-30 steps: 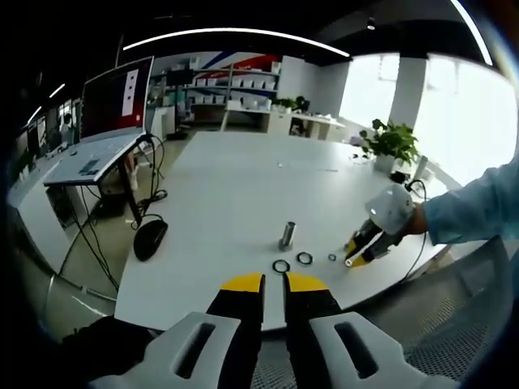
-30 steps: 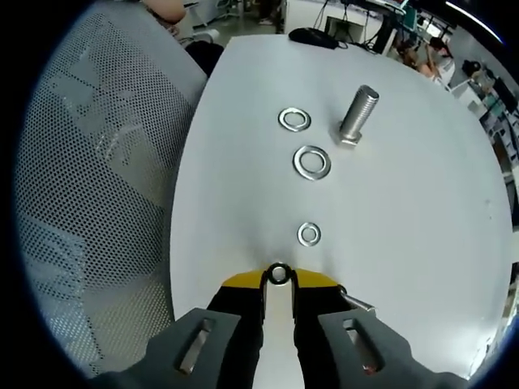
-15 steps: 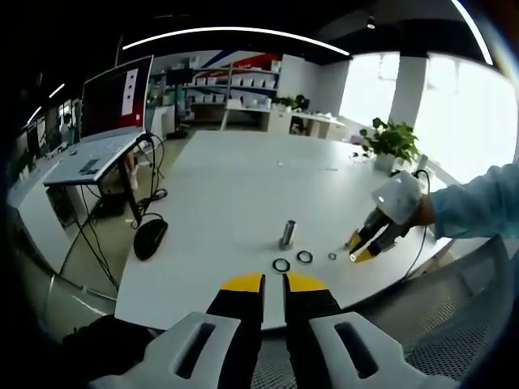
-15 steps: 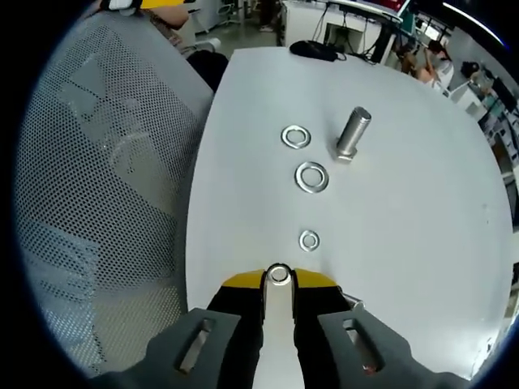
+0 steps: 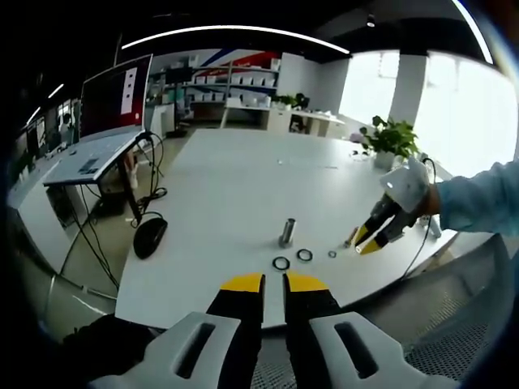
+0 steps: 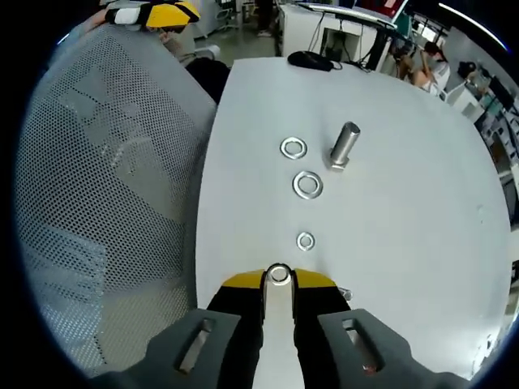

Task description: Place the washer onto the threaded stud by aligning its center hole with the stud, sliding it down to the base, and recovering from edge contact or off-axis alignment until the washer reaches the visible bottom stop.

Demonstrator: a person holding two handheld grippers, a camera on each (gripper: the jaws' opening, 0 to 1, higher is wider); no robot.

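Washer (image 6: 279,275) sits clamped between our right hand-held gripper (image 6: 279,279) tips at lower centre, above the worktop (image 6: 422,203); the threaded stud (image 6: 344,145) stands upper centre. Our left hand-held gripper (image 5: 273,283) is nearly together, empty.

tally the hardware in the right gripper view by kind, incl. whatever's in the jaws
Washers lying on the table: 3
Washer held in the right gripper: 1
Threaded stud, standing upright: 1
Total: 5 pieces
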